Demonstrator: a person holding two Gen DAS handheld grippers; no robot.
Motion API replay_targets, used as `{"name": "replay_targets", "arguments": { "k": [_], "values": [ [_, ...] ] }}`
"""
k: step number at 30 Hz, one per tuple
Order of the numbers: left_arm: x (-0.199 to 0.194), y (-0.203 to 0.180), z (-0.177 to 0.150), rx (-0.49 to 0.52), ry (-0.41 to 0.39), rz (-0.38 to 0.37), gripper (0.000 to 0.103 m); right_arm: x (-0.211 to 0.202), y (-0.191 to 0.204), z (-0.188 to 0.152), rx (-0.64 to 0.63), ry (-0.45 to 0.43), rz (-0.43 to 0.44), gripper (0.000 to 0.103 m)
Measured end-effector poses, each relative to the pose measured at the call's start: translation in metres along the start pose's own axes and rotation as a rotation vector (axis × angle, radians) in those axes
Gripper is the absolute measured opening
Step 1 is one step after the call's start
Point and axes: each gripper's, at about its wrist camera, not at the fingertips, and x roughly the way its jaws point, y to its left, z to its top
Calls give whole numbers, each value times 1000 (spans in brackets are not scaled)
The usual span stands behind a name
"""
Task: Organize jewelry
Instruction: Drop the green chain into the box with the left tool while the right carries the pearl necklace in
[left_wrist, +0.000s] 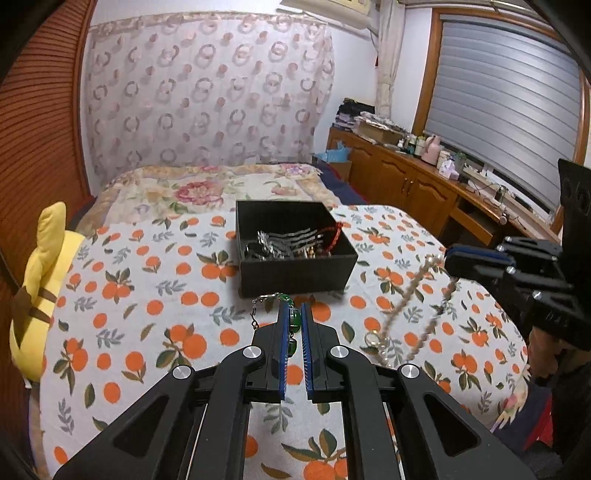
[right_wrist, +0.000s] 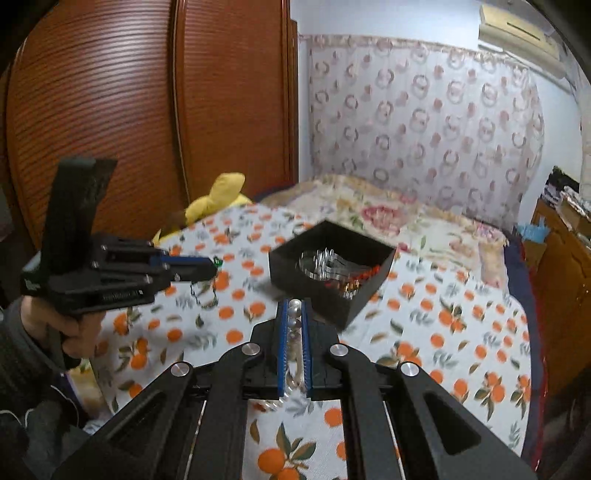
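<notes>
A black open box (left_wrist: 295, 269) holding several silver and red jewelry pieces sits on the orange-print bedspread (left_wrist: 147, 295); it also shows in the right wrist view (right_wrist: 328, 273). My left gripper (left_wrist: 294, 308) is shut on a green bead bracelet (left_wrist: 294, 321) with a silver chain, just in front of the box. My right gripper (right_wrist: 294, 306) is shut on a pearl necklace (right_wrist: 294, 325). The necklace (left_wrist: 410, 299) hangs in a loop below the right gripper (left_wrist: 448, 262), right of the box. The left gripper (right_wrist: 210, 266) shows left of the box in the right wrist view.
A yellow plush toy (left_wrist: 40, 280) lies at the bed's left edge by the wooden wardrobe (right_wrist: 147, 110). A floral blanket (left_wrist: 207, 188) covers the bed behind the box. A wooden cabinet (left_wrist: 424, 184) with clutter runs along the right under the window.
</notes>
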Motion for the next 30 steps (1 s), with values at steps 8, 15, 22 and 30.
{"name": "replay_targets", "arguments": {
  "k": [8,15,22,30],
  "values": [
    [2,-6,24,31,-20,-3,6,-19,-2,34,-14,-85,-7,8],
    [9,-8,50,47,-37,-12,6,-28,-7,70,-27,-153,-20,8],
    [22,-8,78,71,-44,1,6,-25,-17,107,-41,-188,-56,8],
    [54,-4,94,70,-10,-6,6,-2,-42,138,-16,-184,-73,8]
  ]
}}
